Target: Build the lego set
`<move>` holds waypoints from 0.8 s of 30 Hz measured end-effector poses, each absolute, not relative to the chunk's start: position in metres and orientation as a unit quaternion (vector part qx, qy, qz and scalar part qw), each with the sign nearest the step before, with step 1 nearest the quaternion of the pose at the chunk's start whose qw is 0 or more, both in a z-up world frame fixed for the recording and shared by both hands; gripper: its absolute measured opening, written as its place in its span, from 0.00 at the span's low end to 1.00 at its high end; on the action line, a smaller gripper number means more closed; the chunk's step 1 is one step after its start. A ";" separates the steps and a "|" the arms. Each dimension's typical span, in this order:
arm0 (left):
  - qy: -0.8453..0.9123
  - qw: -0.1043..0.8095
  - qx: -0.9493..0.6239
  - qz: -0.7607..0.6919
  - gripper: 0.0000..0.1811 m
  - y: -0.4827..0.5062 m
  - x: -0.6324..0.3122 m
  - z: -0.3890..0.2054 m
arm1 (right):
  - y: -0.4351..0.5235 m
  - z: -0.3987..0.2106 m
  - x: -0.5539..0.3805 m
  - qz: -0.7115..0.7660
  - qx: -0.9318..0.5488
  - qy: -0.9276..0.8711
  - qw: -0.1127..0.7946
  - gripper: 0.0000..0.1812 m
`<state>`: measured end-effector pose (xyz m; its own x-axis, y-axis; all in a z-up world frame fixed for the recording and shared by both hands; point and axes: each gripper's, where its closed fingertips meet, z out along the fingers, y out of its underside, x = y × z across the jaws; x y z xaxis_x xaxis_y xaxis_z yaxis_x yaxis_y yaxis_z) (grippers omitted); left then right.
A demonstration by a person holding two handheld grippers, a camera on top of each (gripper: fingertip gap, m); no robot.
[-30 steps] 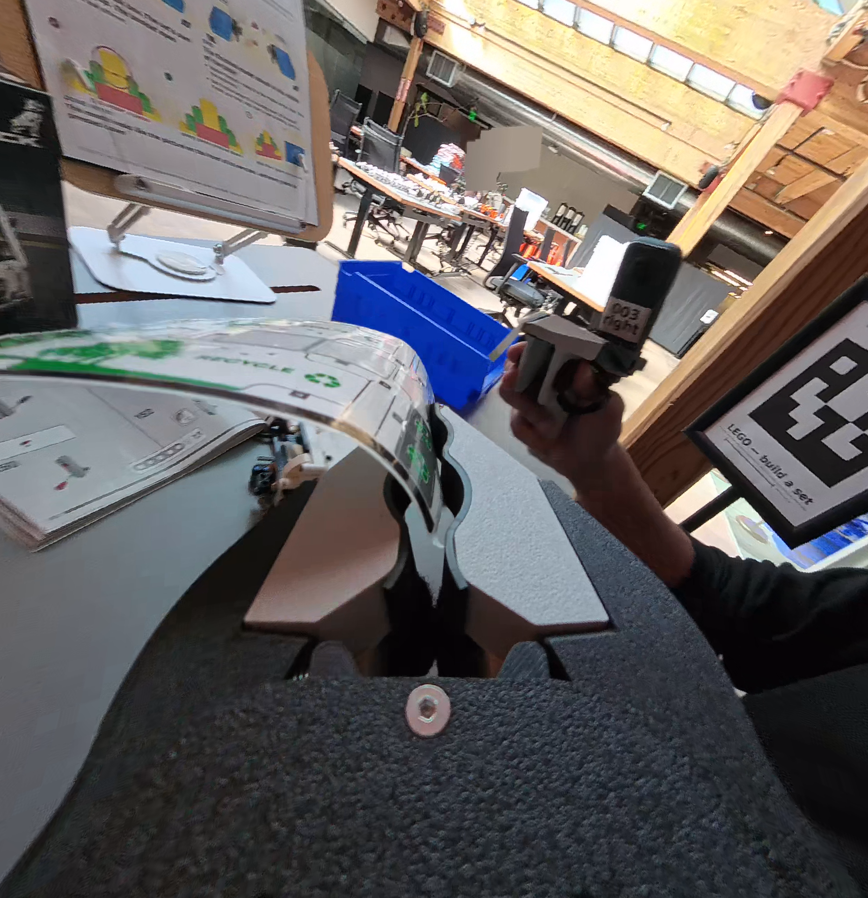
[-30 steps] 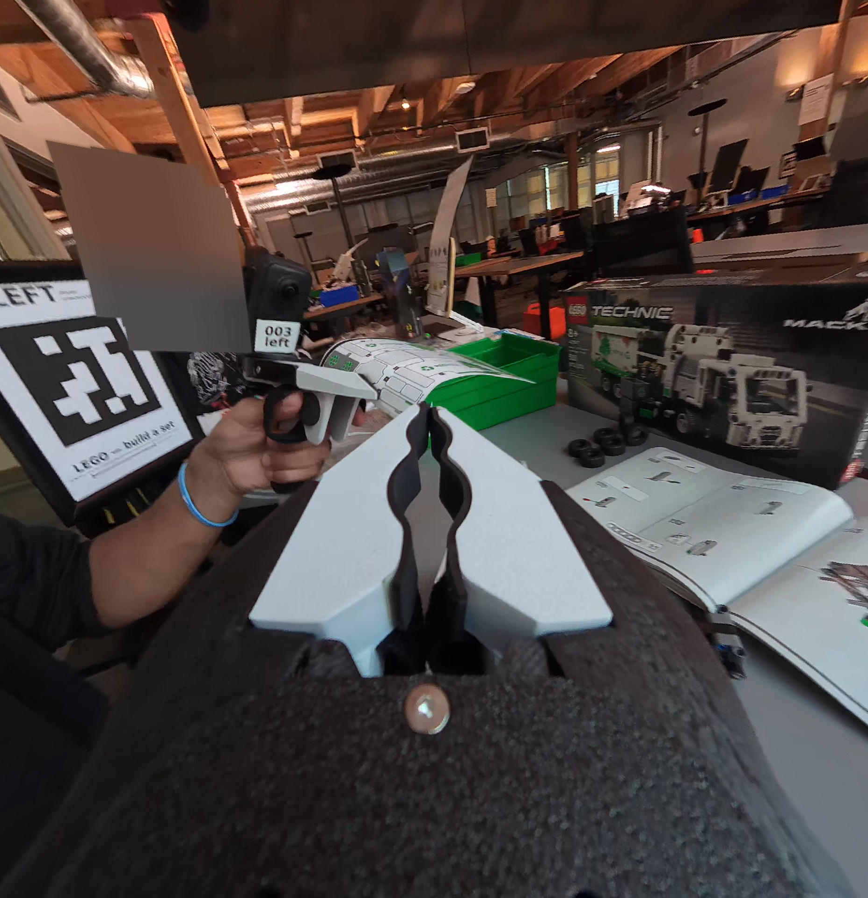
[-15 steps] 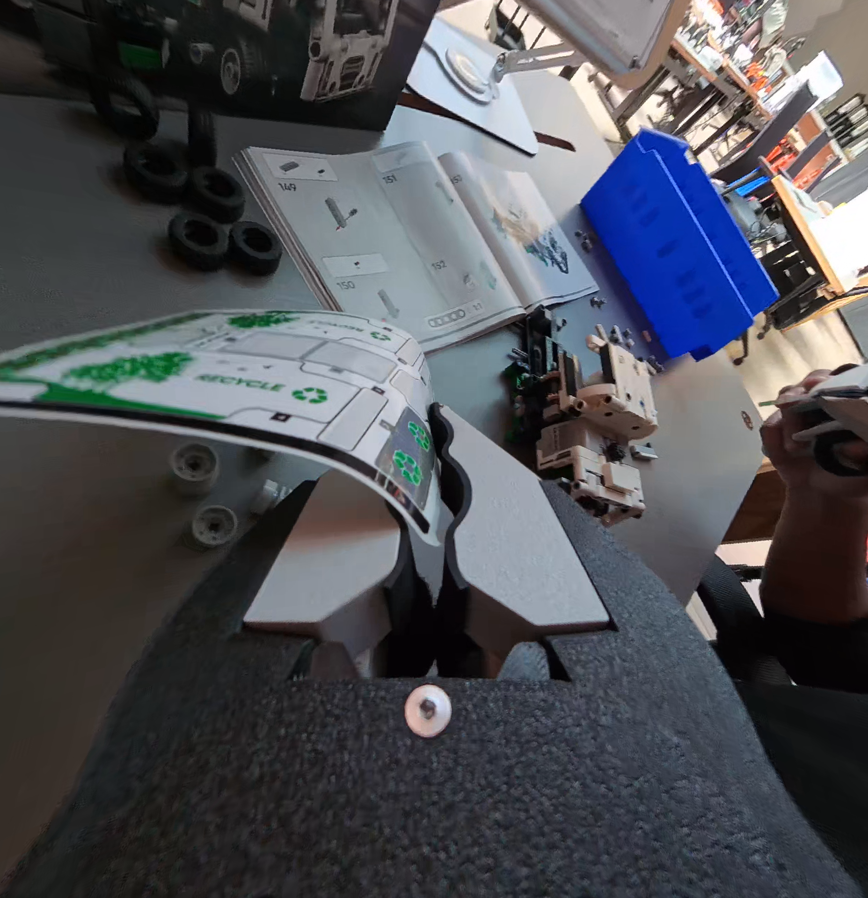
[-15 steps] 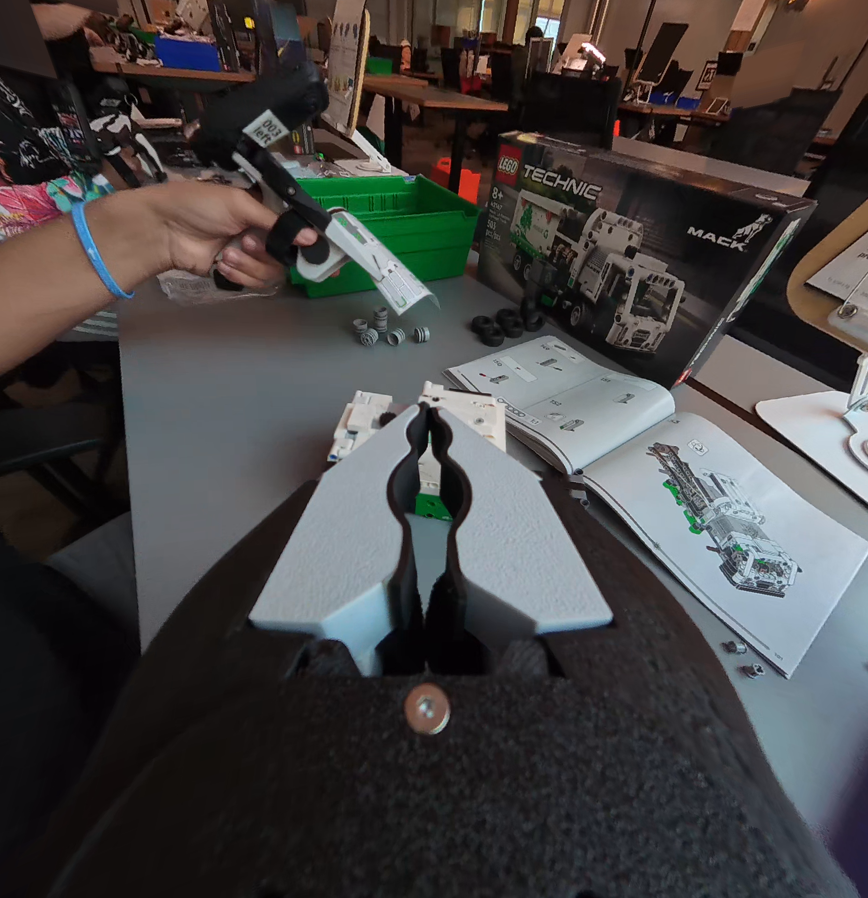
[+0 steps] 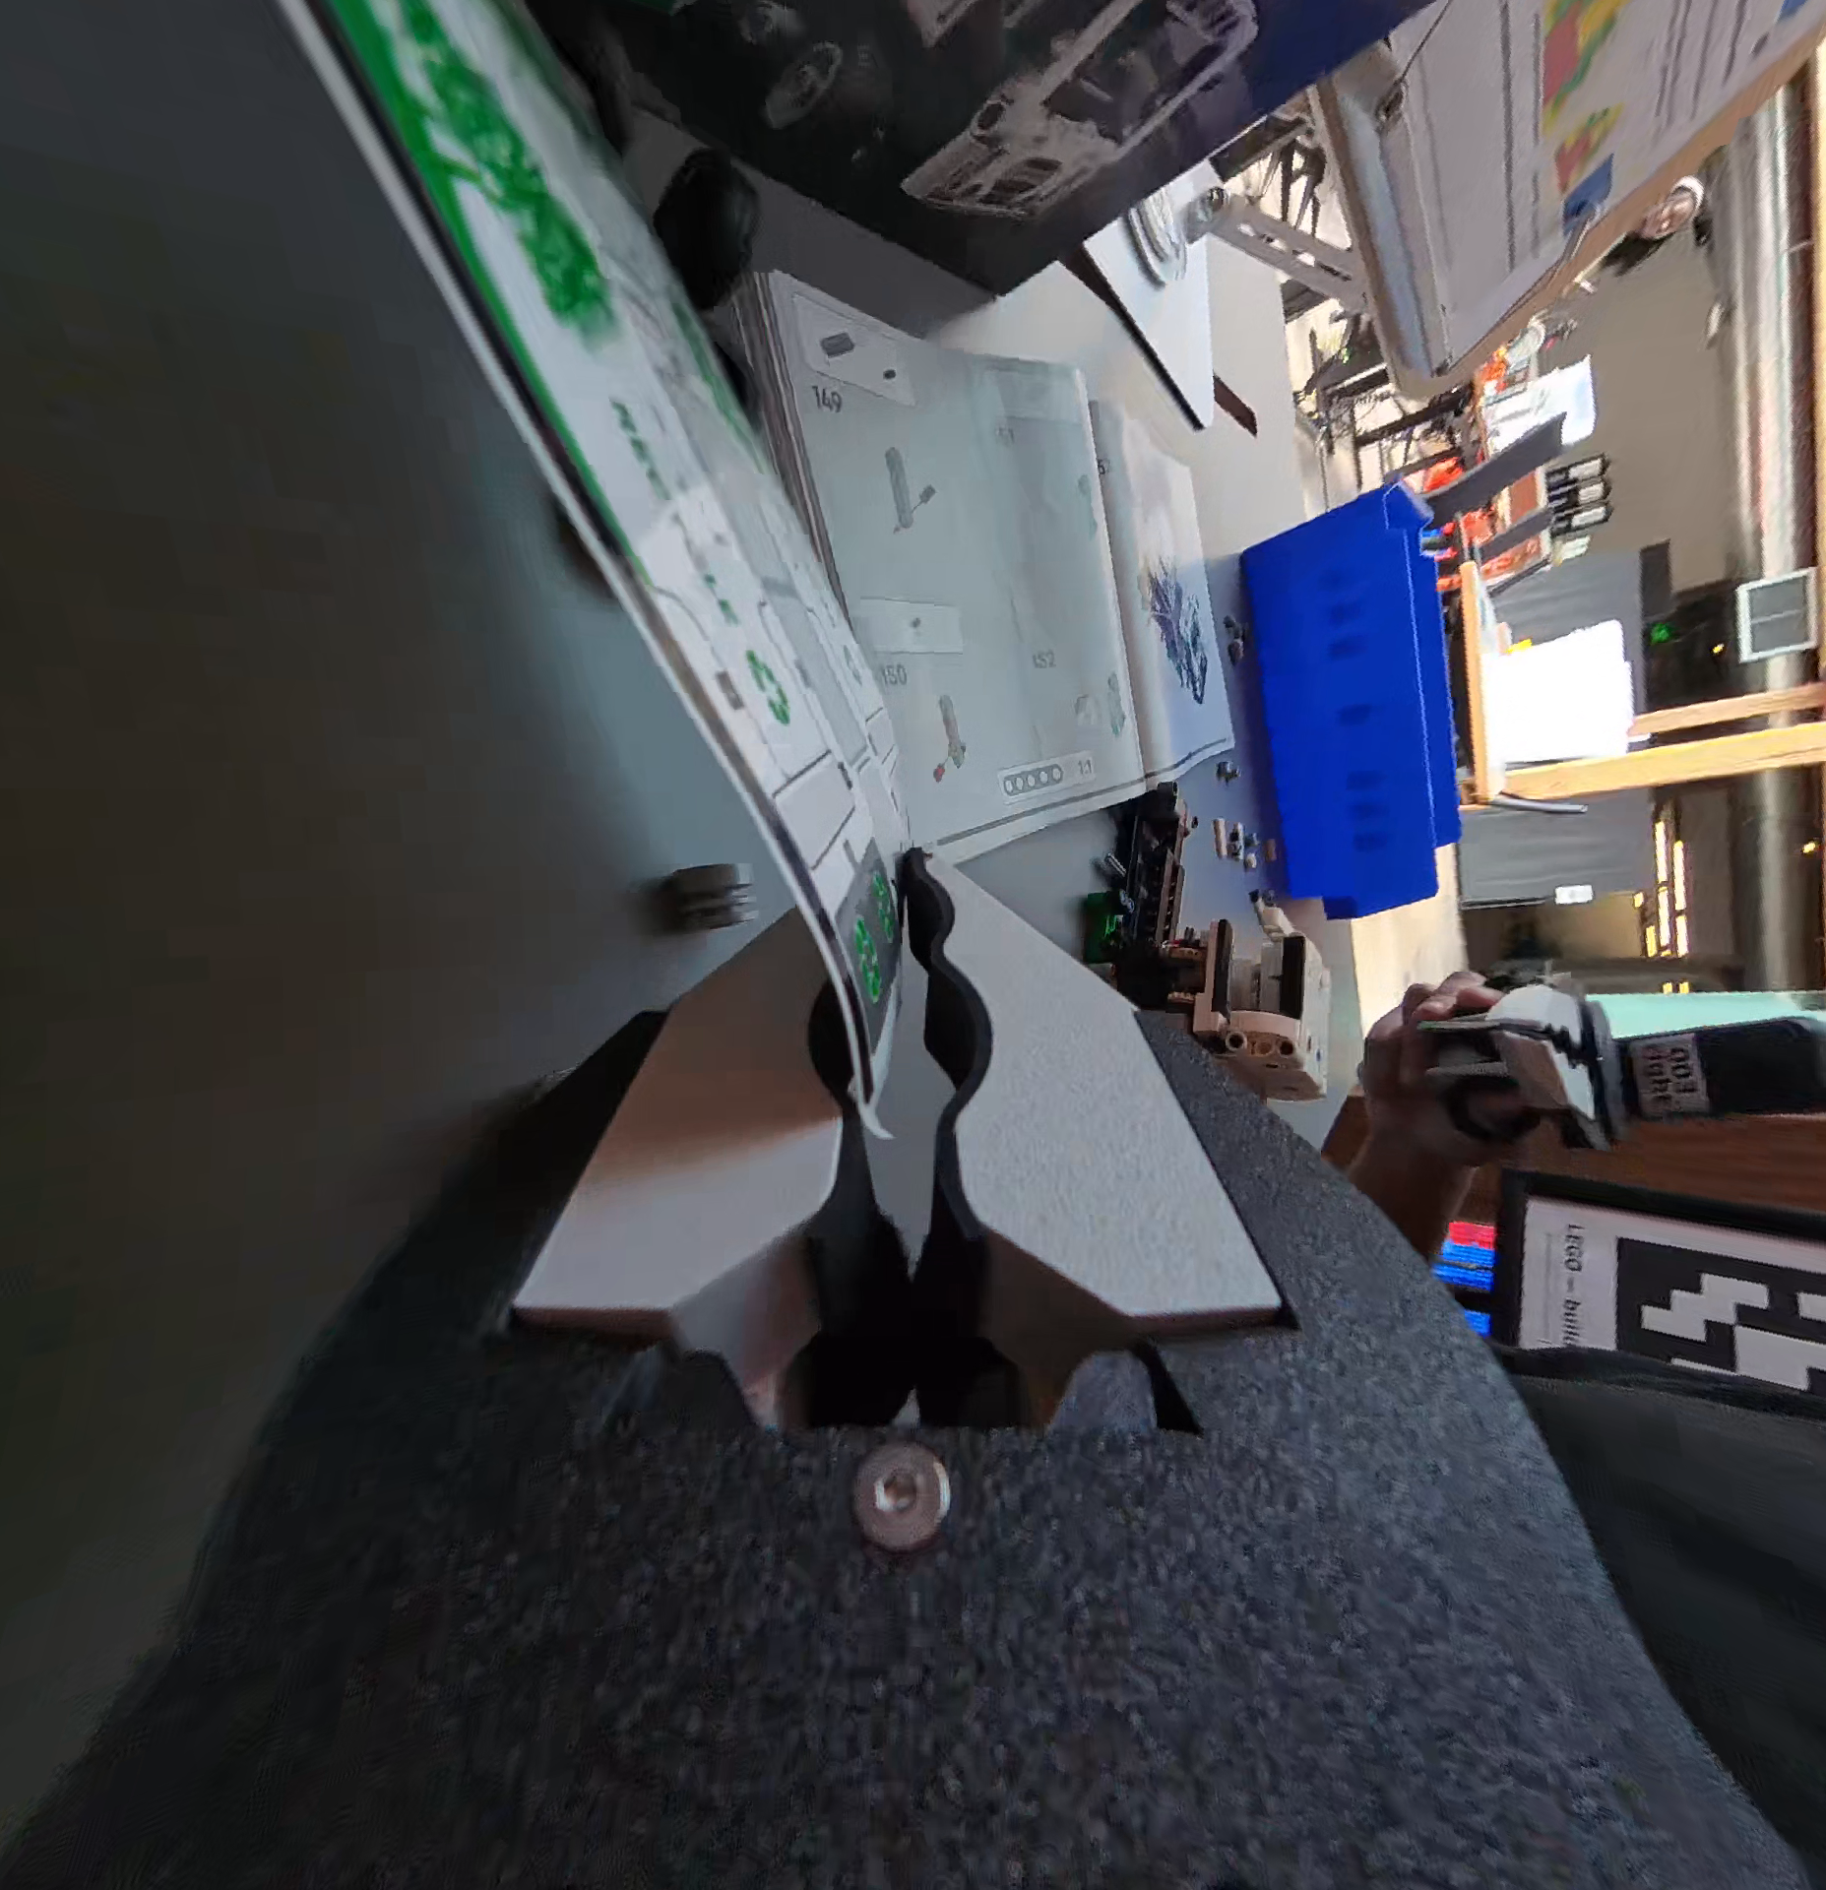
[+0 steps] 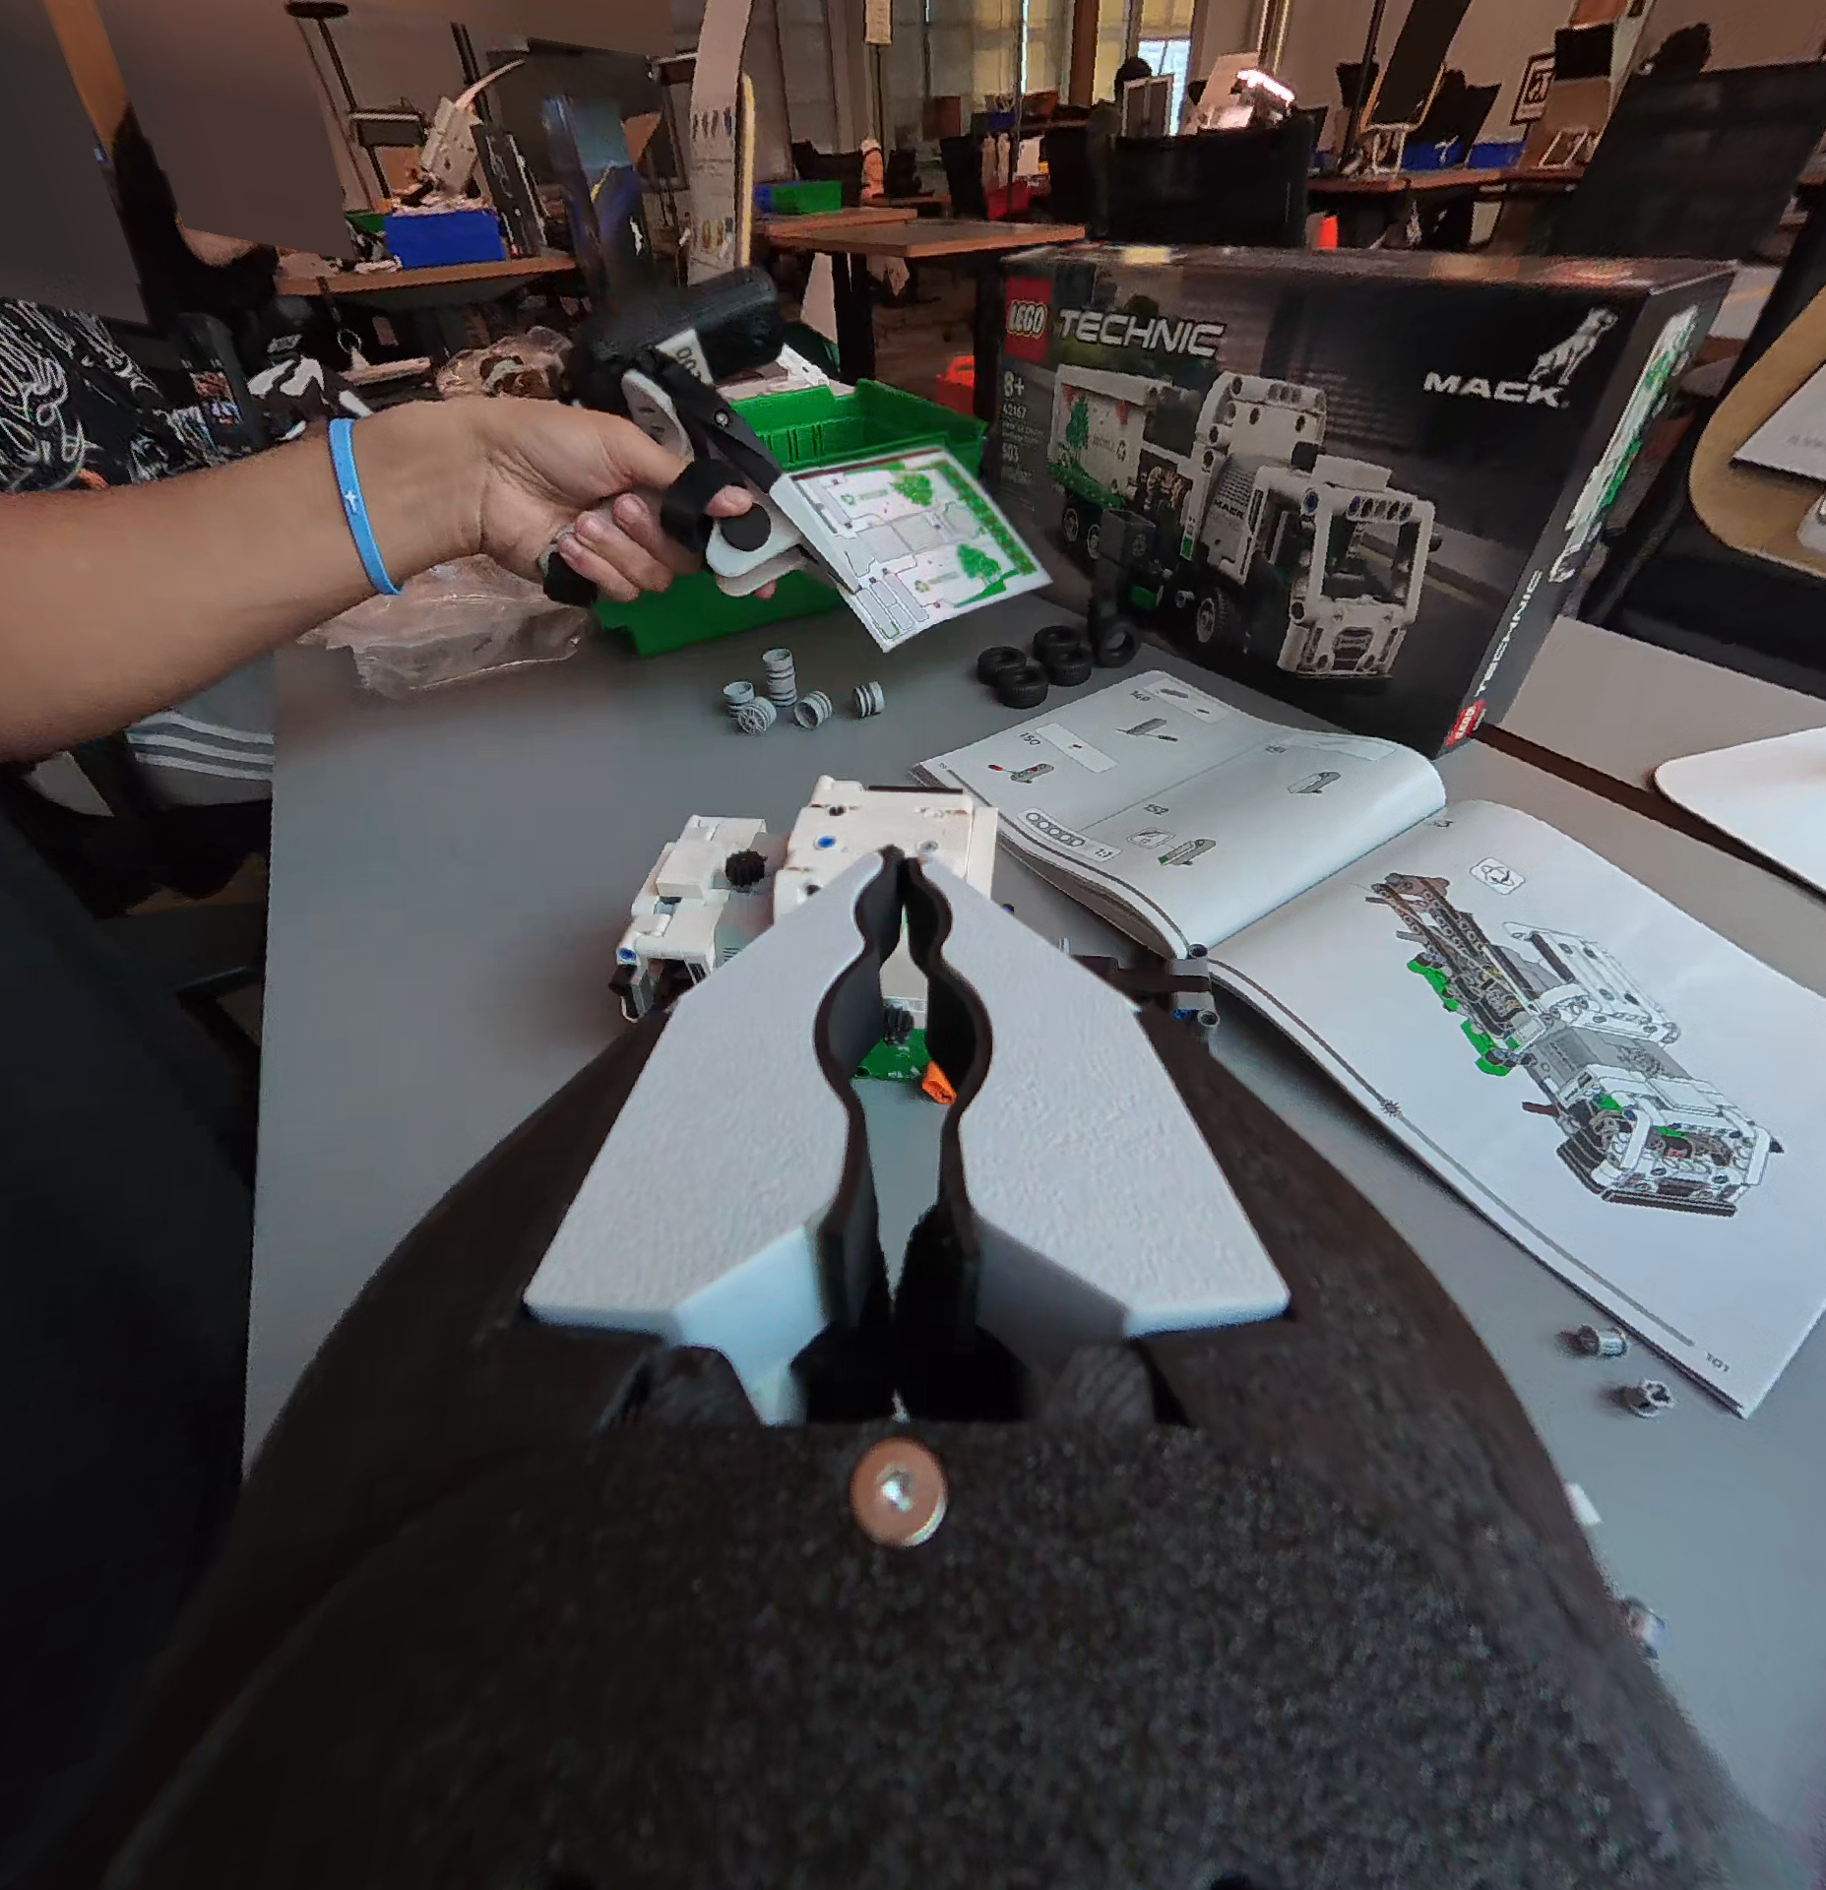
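My left gripper [image 5: 903,869] is shut on a corner of a white and green sticker sheet [image 5: 622,460] and holds it rolled sideways above the grey table [image 6: 479,920]. The right wrist view shows that gripper [image 6: 786,537] with the sheet [image 6: 919,542] in the air at the far left. My right gripper [image 6: 903,869] is shut and empty, just above the partly built white truck model [image 6: 745,890]. The model also shows in the left wrist view [image 5: 1256,992], next to the hand-held right gripper [image 5: 1563,1053].
An open instruction booklet [image 6: 1297,920] lies right of the model, with the set's box [image 6: 1348,460] behind it. Black tyres [image 6: 1052,655], grey wheel hubs [image 6: 796,701], a green bin [image 6: 847,440] and a plastic bag [image 6: 448,634] are at the back. A blue bin [image 5: 1348,716] stands beyond the booklet. Small pins [image 6: 1624,1370] lie at the right. Spacing between my two grippers at the tips: around 35 cm.
My left gripper has rolled sideways with the sticker sheet still in it. My right gripper has tilted down from the room to the table and now sits closer over the white model.
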<state>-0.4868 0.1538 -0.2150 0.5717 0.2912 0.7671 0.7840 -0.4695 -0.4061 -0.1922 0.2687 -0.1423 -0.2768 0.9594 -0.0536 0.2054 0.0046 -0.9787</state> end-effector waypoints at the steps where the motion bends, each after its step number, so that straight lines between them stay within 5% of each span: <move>1: -0.347 0.388 -0.788 -0.329 0.00 0.152 -0.489 -0.217 | 0.270 -0.144 -0.193 0.523 -0.483 -0.604 0.359 0.00; 8: -0.437 0.362 -0.727 -0.386 0.01 0.143 -0.499 -0.213 | 0.282 -0.148 -0.195 0.507 -0.497 -0.599 0.371 0.00; 12: -0.473 0.333 -0.717 -0.390 0.28 0.138 -0.491 -0.214 | 0.284 -0.150 -0.190 0.514 -0.506 -0.585 0.371 0.00; 15: -0.452 0.320 -0.776 -0.301 0.36 0.120 -0.483 -0.225 | 0.286 -0.153 -0.187 0.514 -0.515 -0.576 0.372 0.00; 18: -0.415 0.313 -0.833 -0.188 0.36 0.101 -0.478 -0.232 | 0.288 -0.153 -0.184 0.514 -0.519 -0.571 0.375 0.00; 24: -0.300 0.321 -0.892 0.109 0.16 0.086 -0.527 -0.211 | 0.290 -0.150 -0.183 0.513 -0.512 -0.577 0.376 0.00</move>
<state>-0.5267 0.0856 -0.2109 0.7968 0.6042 -0.0012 0.4645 -0.6140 -0.6382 -0.1828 0.2901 -0.1500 -0.1923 0.9770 -0.0917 0.2042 -0.0515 -0.9776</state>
